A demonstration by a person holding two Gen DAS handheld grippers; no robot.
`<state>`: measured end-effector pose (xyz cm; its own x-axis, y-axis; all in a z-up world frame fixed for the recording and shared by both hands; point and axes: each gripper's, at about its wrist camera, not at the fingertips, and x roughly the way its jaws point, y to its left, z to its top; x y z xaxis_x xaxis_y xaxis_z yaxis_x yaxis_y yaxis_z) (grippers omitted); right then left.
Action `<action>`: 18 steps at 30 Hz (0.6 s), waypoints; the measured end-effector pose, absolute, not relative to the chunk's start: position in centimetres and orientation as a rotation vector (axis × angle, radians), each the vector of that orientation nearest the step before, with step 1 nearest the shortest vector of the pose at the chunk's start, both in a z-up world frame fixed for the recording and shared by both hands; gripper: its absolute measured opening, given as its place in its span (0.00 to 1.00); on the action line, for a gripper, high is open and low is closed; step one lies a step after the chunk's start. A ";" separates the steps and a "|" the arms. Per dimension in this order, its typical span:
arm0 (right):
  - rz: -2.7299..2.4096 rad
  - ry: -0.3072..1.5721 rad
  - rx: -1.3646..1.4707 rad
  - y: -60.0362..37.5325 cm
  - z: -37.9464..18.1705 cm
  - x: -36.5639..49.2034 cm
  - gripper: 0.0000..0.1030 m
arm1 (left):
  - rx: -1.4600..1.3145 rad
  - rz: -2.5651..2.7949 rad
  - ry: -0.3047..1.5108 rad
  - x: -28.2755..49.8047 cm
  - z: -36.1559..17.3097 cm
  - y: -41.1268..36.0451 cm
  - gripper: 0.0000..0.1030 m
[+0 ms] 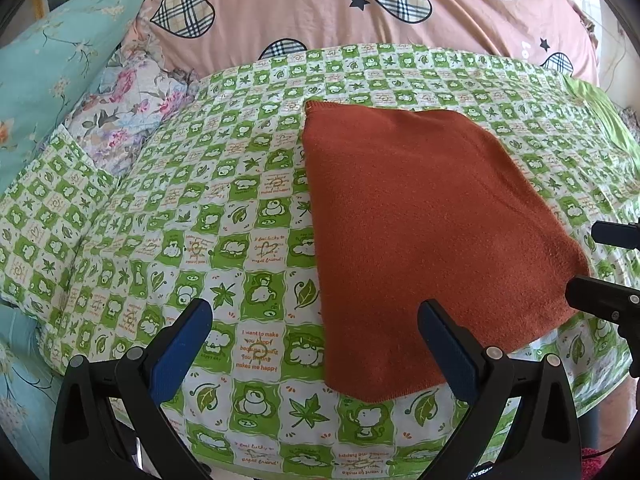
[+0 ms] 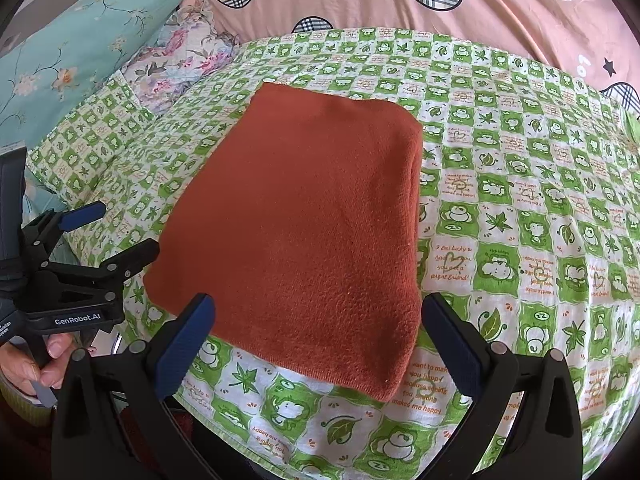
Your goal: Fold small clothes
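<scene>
The cloth (image 2: 296, 216) lies folded flat on the green sheet (image 2: 520, 216). Both grippers, left (image 1: 316, 344) and right (image 2: 320, 340), hang spread wide and empty at its near edge. It looks soft, light and floppy (fleece, probably); pinch the near corners.

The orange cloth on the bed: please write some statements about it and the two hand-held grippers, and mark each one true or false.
1. The orange cloth lies folded on the green checked sheet. True.
2. The right hand-held gripper is shut on the cloth. False: its jaws are open and hold nothing.
3. The left hand-held gripper is open and empty. True.
4. The cloth hangs in the air between both grippers. False: it rests flat on the sheet.
5. A pink quilt with plaid hearts lies behind the sheet. True.
</scene>
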<state>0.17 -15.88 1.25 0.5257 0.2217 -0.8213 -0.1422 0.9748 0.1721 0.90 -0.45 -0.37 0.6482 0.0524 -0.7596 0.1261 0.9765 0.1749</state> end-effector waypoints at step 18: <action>0.222 0.989 0.089 -15.9 1.9 0.6 1.00 | 0.225 -0.052 0.862 0.8 0.0 -0.8 0.99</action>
<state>0.63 -15.88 1.86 0.5290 0.2262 -0.8179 -0.1458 0.9737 0.1750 0.85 -0.79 -0.03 0.6512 0.0457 -0.7575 0.1358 0.9750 0.1756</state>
